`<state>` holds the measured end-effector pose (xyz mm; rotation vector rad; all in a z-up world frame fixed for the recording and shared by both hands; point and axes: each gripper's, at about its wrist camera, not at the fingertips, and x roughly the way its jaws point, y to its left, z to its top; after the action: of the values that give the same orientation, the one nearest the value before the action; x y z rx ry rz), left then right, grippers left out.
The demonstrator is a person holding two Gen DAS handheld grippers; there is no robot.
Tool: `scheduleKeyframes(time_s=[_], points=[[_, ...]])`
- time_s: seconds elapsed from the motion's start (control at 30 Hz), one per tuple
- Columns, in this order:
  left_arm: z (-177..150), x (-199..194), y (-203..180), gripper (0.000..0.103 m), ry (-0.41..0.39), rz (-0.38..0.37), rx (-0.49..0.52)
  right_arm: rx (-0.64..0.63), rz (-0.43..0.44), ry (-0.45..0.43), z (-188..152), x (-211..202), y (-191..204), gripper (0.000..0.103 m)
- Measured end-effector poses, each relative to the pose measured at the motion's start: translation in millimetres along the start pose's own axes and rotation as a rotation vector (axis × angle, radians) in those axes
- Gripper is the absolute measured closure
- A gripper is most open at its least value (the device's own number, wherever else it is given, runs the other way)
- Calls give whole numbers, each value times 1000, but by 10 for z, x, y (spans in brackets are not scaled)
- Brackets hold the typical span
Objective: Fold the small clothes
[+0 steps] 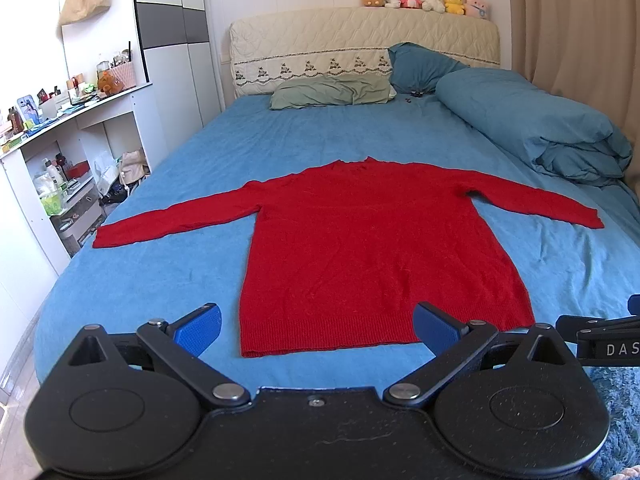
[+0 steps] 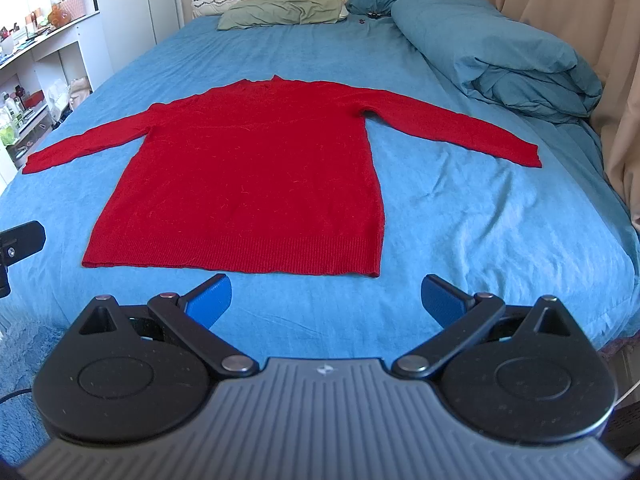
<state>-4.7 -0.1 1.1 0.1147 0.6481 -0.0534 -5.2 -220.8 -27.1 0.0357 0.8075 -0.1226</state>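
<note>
Blue bedding [image 1: 192, 184] covers the bed where both tools hover at the foot end. Left gripper [image 1: 316, 326] and right gripper [image 2: 326, 300] hold nothing, fingers spread wide. Just beyond lies the red sweater [image 2: 256, 168], flat, sleeves outstretched. A tidy fold likely begins by pinching each sleeve cuff and drawing it across the body.

Bright, even daylight, soft shadows, sharp focus; fisheye bending and dark corners.
</note>
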Motion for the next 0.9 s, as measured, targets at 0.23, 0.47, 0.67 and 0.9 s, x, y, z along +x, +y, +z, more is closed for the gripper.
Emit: scheduleKeyframes(time_s=[0.23, 0.47, 0.67, 0.9], points=[[-4, 3, -1, 0, -1, 0, -2, 0, -2, 0, 1, 1, 13, 0], [39, 20, -2, 0, 13, 14, -11, 4, -4, -3, 33, 10, 7, 0], [365, 55, -47, 0, -40, 9, 2, 47, -32, -49, 349, 31, -188, 0], [963, 325, -207, 0, -127, -15, 29, 136, -109, -103, 897, 221, -719, 0]])
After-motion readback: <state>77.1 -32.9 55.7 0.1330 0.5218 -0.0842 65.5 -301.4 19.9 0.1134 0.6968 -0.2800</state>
